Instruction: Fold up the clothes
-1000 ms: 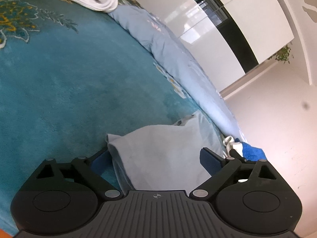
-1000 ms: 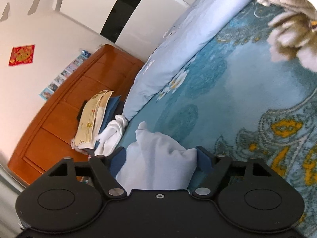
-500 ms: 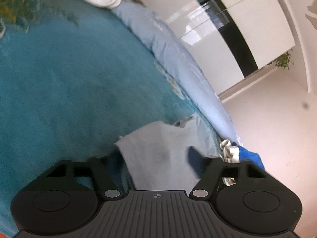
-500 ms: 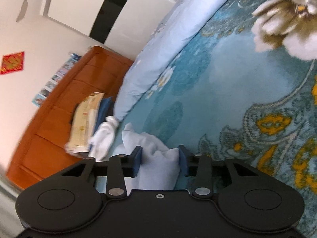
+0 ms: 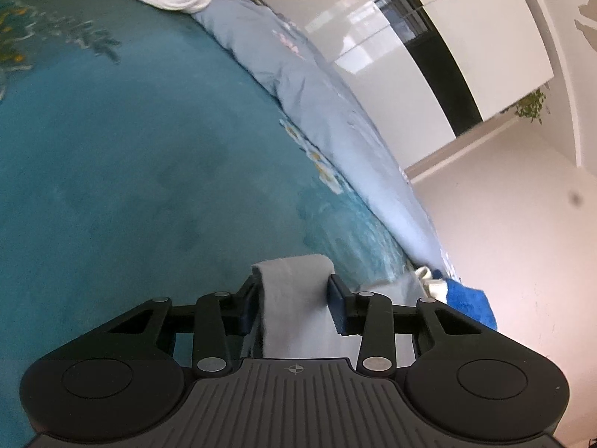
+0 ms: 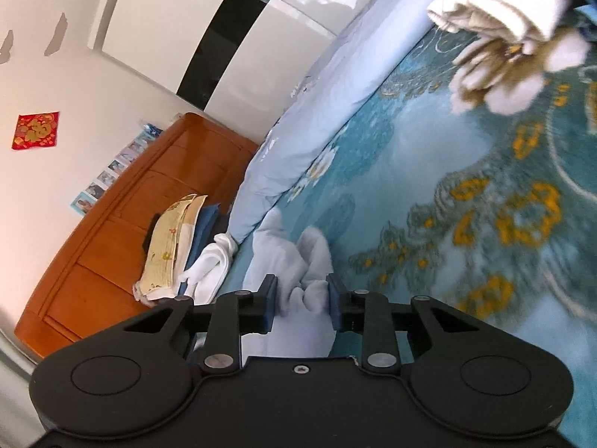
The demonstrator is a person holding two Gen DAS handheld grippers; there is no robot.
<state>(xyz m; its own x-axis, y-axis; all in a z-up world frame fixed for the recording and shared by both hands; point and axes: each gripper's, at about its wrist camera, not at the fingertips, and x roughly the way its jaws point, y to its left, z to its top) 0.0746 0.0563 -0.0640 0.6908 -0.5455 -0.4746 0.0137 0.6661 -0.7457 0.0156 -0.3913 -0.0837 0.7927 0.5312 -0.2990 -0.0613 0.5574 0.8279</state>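
I see both sets of jaws just closing and now pinching the pale grey garment [image 5: 294, 298] over the teal bedspread [image 5: 130, 186], cloth bunched between the left gripper [image 5: 294, 298] and the right gripper [image 6: 301, 298].

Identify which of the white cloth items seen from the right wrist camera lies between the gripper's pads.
The pale garment bunched between the right gripper pads; the white towel lies left by the headboard, unheld.
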